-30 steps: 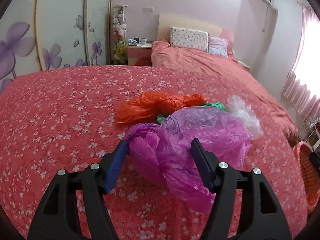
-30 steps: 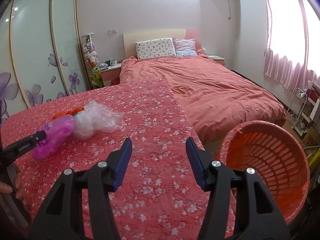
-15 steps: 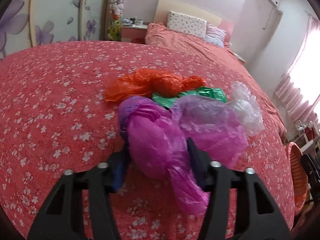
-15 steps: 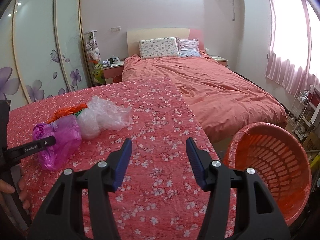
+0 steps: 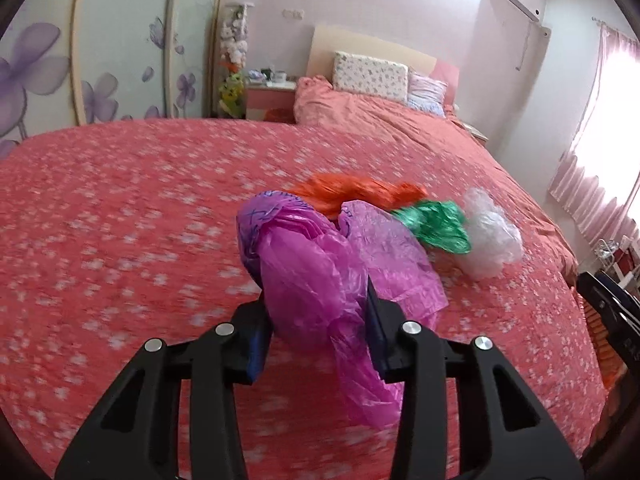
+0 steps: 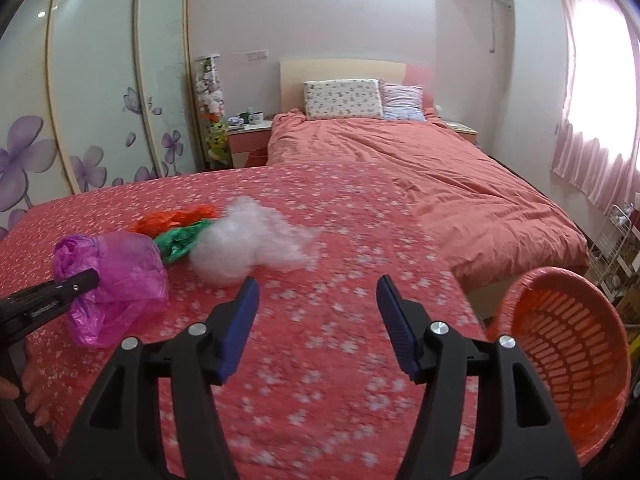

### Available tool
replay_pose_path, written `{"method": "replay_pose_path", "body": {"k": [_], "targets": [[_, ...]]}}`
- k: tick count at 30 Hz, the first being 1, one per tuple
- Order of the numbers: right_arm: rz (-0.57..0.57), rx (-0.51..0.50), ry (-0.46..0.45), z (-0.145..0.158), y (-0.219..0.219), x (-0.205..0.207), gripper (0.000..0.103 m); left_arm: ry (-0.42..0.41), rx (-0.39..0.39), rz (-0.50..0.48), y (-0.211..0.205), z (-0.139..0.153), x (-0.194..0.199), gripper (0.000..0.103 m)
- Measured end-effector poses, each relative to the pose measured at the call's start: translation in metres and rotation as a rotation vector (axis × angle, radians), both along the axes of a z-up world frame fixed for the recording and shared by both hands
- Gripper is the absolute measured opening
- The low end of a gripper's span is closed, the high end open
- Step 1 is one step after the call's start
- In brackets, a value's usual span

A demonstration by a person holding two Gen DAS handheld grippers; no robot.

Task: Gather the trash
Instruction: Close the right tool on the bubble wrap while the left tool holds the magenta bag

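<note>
The magenta plastic bag is clamped between the blue pads of the left tongs; its crumpled bulk bulges up past the fingers and a loose tail hangs down below them. In the right wrist view the same bag sits at the near left of the flowered red surface, with one black finger of the left tongs pressed into its side. Whether it is raised clear of the cloth cannot be told.

Just beyond it lies an orange bag, and to the right of that a green bag, touching a clear crumpled bag farther right. All three rest on the surface.

The right tongs hover over the near middle of the surface with the fingers wide apart and nothing between them, the clear bag just beyond their tips.

At the near right, off the edge of the surface, an orange slatted basket is tilted with its mouth toward the camera. A bed with two pillows fills the far right.
</note>
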State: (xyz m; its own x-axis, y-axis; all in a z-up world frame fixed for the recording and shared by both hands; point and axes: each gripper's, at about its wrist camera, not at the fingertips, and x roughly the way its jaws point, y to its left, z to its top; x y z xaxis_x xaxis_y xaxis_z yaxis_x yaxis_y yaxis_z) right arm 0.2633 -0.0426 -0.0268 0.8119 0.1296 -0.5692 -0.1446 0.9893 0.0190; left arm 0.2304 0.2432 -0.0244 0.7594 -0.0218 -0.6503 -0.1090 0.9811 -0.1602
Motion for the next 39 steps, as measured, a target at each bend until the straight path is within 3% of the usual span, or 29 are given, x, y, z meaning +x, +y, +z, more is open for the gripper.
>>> {"method": "replay_pose_path", "body": {"k": [6,16,21,28,39], "targets": [[0.03,0.034,0.036,-0.006,0.032,0.028,0.06,-0.044,0.056,0.065,0.028,0.009,-0.009,0.041],[-0.008,0.061,0.091,-0.017,0.074,0.076,0.061,-0.073,0.031,0.127,0.058,0.01,-0.012,0.041],[-0.021,0.014,0.182,-0.032,0.088,0.095,0.062,-0.07,0.013,0.132,0.06,0.006,-0.013,0.041],[-0.023,0.043,0.223,-0.039,0.07,0.094,0.033,-0.064,0.014,0.121,0.055,0.003,-0.012,0.041],[-0.027,0.094,0.14,-0.023,0.027,0.07,0.029,-0.064,0.008,0.08,0.033,0.008,-0.012,0.041]]}}
